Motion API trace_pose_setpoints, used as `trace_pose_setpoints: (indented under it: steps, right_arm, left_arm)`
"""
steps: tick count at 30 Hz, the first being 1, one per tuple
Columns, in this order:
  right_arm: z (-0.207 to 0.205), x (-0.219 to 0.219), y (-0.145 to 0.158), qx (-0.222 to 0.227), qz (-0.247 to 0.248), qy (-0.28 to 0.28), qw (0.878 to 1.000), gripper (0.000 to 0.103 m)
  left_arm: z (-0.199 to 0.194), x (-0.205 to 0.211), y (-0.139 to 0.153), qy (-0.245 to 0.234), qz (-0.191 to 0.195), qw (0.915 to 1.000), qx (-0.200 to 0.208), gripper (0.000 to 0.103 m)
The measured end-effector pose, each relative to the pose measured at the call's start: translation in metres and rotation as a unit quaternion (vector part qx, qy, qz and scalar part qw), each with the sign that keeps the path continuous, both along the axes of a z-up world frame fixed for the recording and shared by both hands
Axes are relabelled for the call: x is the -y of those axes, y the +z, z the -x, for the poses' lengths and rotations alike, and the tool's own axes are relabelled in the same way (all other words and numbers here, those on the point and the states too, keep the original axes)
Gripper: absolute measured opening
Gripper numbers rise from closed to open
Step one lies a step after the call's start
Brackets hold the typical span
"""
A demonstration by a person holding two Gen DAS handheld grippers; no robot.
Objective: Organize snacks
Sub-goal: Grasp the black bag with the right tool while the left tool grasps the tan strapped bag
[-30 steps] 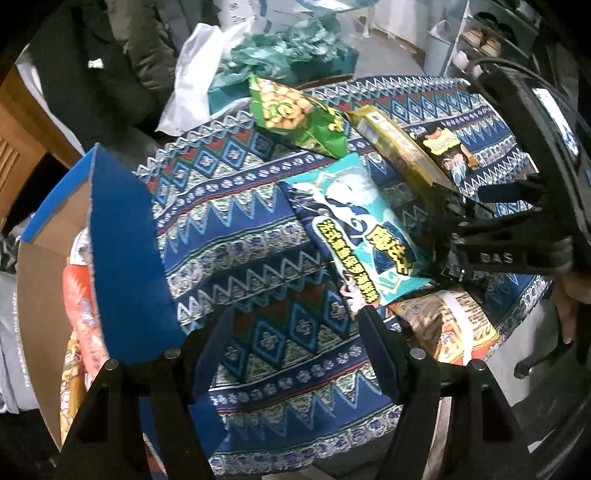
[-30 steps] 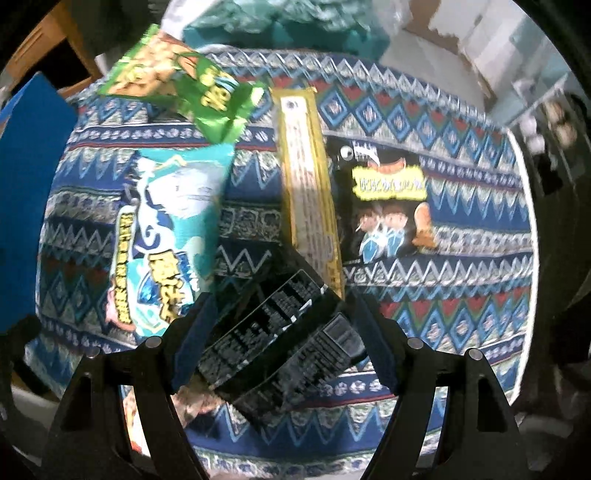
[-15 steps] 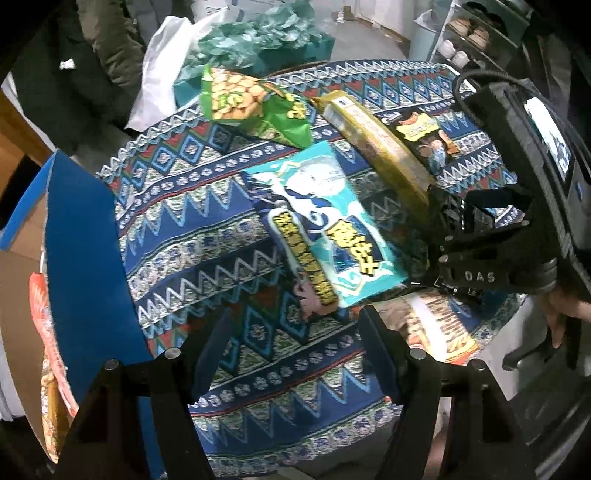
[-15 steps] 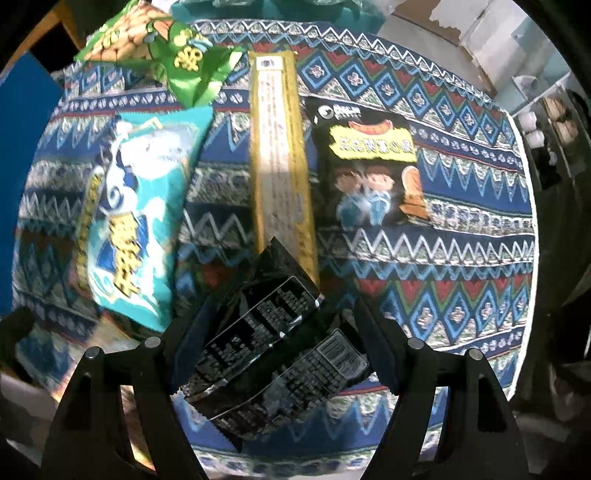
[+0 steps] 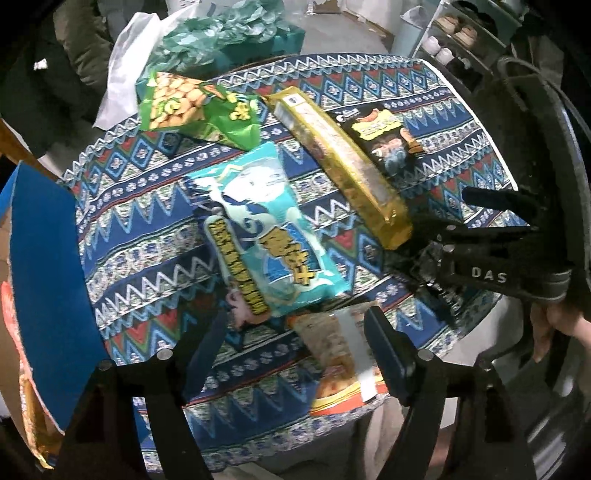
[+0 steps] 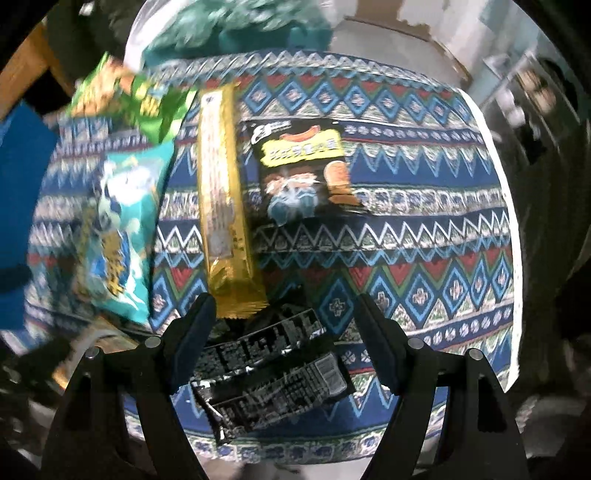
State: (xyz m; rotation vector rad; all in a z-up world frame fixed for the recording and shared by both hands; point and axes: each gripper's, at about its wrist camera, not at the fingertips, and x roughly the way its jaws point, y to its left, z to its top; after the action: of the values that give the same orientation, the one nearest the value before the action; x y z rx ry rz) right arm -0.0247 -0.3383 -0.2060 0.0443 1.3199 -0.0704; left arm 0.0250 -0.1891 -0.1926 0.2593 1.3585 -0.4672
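Several snack packs lie on a patterned round table (image 5: 147, 229). A teal bag (image 5: 266, 236) lies mid-table, a green bag (image 5: 195, 107) at the far side, a long gold pack (image 5: 343, 166) and a black sausage-snack pack (image 5: 384, 136) to the right. An orange bag (image 5: 340, 365) lies by the near edge. My left gripper (image 5: 291, 350) is open and empty, above the orange bag's left end. My right gripper (image 6: 284, 332) is open over a black pack (image 6: 269, 373) that lies between its fingers; it also shows in the left wrist view (image 5: 424, 254).
A blue cardboard box (image 5: 40, 280) with snacks inside stands at the table's left edge. A teal and white bundle (image 5: 221, 40) sits beyond the far edge. Shelves (image 5: 461, 33) stand at the back right.
Both grippers have moved forward over the table. The left gripper now hangs over the orange bag. The right gripper has come closer down over the black pack, still open.
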Motion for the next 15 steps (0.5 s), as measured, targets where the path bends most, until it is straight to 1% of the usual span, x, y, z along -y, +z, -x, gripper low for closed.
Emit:
trace_pose_setpoints:
  steps: [3, 5, 10, 13, 15]
  right_arm:
    - [0.009, 0.012, 0.005, 0.005, -0.023, -0.022, 0.999, 0.076]
    - [0.004, 0.014, 0.008, 0.003, -0.033, -0.026, 0.999, 0.076]
    - [0.0, 0.008, 0.006, -0.013, -0.047, -0.007, 0.999, 0.076]
    - [0.005, 0.011, 0.001, -0.021, -0.056, -0.005, 0.998, 0.076]
    - [0.01, 0.007, -0.002, -0.029, -0.063, 0.011, 0.998, 0.076]
  left_arm:
    - [0.001, 0.008, -0.005, 0.0, 0.001, 0.9999, -0.011, 0.078]
    - [0.002, 0.014, -0.01, 0.001, 0.0, 0.9998, -0.022, 0.078]
    - [0.006, 0.029, -0.027, -0.009, -0.009, 0.999, -0.044, 0.078]
    - [0.01, 0.032, -0.039, -0.015, -0.019, 0.9983, -0.053, 0.079]
    - [0.012, 0.032, -0.048, -0.013, -0.02, 0.9975, -0.066, 0.079]
